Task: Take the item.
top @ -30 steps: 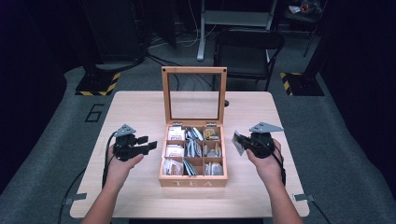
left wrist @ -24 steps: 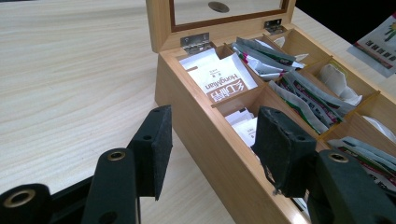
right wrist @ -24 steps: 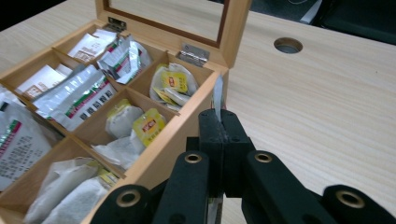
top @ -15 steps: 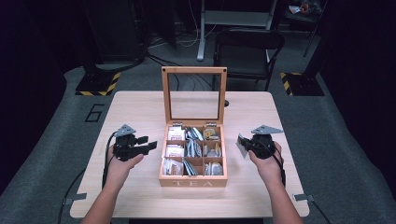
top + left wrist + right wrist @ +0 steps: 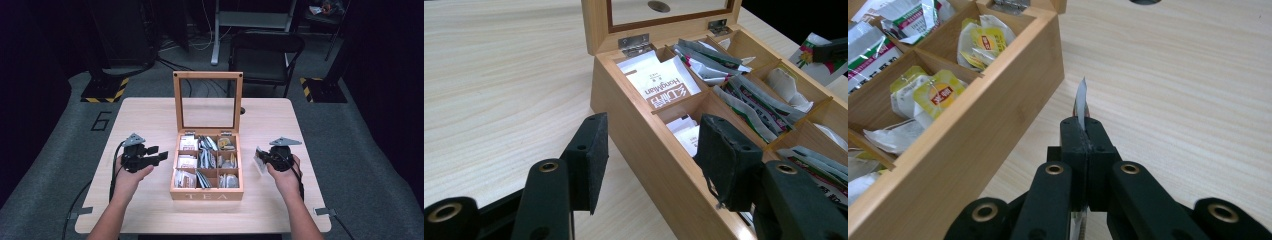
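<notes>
Open wooden tea box [image 5: 206,192] at the middle of the table [image 5: 150,115], lid [image 5: 207,101] upright, compartments filled with tea bags. Right gripper [image 5: 266,159], just right of the box and low over the table, has its jaws clamped flat on a sachet [image 5: 259,161], which stands edge-on between the pads in the right gripper view [image 5: 1081,102] and is outside the box. Left gripper [image 5: 161,155], just left of the box, holds nothing; its jaws stand partly apart, straddling the box's near left wall [image 5: 649,150] in the left gripper view.
</notes>
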Demonstrator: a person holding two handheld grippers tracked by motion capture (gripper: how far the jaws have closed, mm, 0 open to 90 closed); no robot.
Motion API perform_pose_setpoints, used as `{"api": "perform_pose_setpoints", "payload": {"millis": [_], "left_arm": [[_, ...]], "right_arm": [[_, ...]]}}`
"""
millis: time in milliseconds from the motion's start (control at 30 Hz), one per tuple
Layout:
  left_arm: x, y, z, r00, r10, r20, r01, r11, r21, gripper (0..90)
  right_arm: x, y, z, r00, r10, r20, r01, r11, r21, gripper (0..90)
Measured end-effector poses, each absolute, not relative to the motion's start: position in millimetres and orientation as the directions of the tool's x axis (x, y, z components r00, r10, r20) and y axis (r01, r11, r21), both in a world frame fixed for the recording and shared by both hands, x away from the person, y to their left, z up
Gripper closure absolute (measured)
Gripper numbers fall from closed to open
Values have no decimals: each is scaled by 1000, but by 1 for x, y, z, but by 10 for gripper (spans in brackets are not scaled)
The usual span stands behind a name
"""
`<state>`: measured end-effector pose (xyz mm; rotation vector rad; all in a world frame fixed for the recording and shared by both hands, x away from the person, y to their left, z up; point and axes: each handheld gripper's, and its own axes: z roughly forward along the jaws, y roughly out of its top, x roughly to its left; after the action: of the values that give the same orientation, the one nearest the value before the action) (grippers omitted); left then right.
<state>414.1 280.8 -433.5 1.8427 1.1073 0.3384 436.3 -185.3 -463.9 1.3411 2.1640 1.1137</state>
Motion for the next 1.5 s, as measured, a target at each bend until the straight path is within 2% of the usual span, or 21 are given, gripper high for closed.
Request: {"api": "perform_pose_setpoints", "payload": {"millis": [967, 1233, 1500], "left_arm": [[414, 281, -435, 553, 805, -217, 552, -158, 819, 464], [414, 281, -434, 552, 806, -216, 549, -156, 821, 464], [414, 281, -435, 551, 806, -216, 549, -156, 821, 463]], "right_arm": [[448, -224, -486, -360, 921, 147, 653, 136, 745, 863], [449, -231, -490, -335, 927, 171, 664, 104, 740, 782], [450, -232, -490, -321, 940, 116, 655, 132, 744, 609]]}}
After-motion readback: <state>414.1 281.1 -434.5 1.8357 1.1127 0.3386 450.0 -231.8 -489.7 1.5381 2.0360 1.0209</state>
